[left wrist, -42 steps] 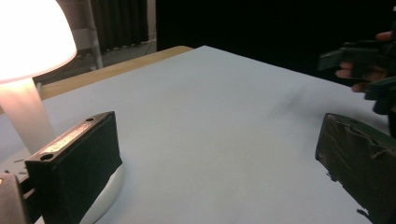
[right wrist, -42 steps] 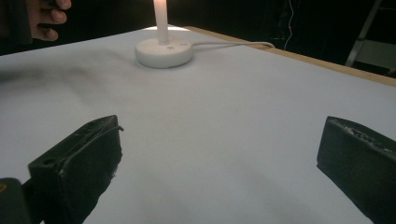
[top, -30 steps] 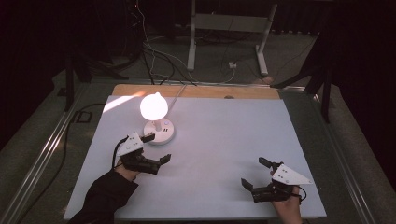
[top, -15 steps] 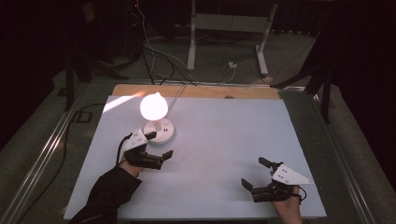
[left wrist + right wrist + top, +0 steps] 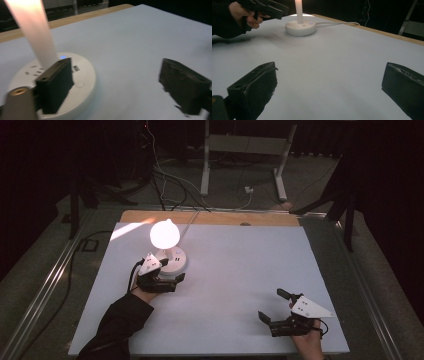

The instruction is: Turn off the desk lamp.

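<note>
**Left tool at the lamp base, right tool resting apart**

A lit lamp (image 5: 165,234) stood toward the far left of the white bench (image 5: 240,270), its glowing globe rising on a bright stem from a round white base (image 5: 172,261). A white cord (image 5: 192,217) ran from the base toward the far edge of the bench and down to the floor.

The left tool (image 5: 172,281) lay just in front of that base, held by a hand in a dark sleeve (image 5: 117,325) that came in from the near left. Its jaws stood well apart and had just been closing a little, and nothing was gripped between them. In the left gripper view, one black jaw sat over the near edge of the base (image 5: 75,80), close beside the bright stem (image 5: 37,35); whether it touched the base could not be told. The other jaw hung over bare bench (image 5: 130,50) well to the side. A small blue light (image 5: 63,57) showed on top of the base, just behind the stem, next to a few sockets.

The right tool (image 5: 272,312) sat near the bench's near right corner, well apart from the lamp, with its grey three-cornered plate on top. Its jaws were wide, with bare bench between them. In the right gripper view, the lamp base (image 5: 300,27) stood far off, with the left tool (image 5: 278,11) and the hand (image 5: 244,15) holding it just beside it.
</note>
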The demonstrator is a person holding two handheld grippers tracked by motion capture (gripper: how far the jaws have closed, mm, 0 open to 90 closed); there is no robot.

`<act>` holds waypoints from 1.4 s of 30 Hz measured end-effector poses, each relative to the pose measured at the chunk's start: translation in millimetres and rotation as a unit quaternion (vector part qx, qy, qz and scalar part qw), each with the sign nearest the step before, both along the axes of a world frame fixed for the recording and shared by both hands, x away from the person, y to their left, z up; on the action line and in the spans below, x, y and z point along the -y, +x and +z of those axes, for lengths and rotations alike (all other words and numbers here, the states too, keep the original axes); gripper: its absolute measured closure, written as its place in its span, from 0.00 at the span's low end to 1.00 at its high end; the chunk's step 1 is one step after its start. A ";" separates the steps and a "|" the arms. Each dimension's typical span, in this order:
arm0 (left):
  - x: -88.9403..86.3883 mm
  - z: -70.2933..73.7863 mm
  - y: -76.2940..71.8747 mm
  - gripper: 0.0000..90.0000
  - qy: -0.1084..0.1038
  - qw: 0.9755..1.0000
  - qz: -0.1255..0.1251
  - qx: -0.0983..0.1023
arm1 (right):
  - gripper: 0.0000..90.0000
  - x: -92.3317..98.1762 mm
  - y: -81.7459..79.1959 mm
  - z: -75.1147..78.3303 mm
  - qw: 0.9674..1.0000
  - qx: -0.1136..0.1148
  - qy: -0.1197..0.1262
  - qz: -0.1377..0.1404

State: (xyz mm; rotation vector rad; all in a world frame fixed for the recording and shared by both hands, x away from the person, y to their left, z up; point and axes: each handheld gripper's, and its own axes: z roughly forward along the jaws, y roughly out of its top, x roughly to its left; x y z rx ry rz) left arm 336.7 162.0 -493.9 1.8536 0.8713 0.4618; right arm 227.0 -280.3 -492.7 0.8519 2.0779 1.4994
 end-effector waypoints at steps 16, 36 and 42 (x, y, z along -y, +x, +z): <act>-3.3 -8.5 14.4 0.80 0.035 0.996 0.078 -0.010 | 0.00 0.0 0.0 -0.1 1.000 -0.001 0.000 0.001; 5.7 -18.7 28.9 1.00 0.049 0.995 0.078 -0.030 | 0.00 -0.1 0.1 -0.4 1.000 -0.002 0.000 0.002; 7.5 -20.7 30.7 1.00 0.053 0.995 0.078 -0.032 | 0.00 0.0 0.2 -0.5 1.000 -0.002 0.000 0.002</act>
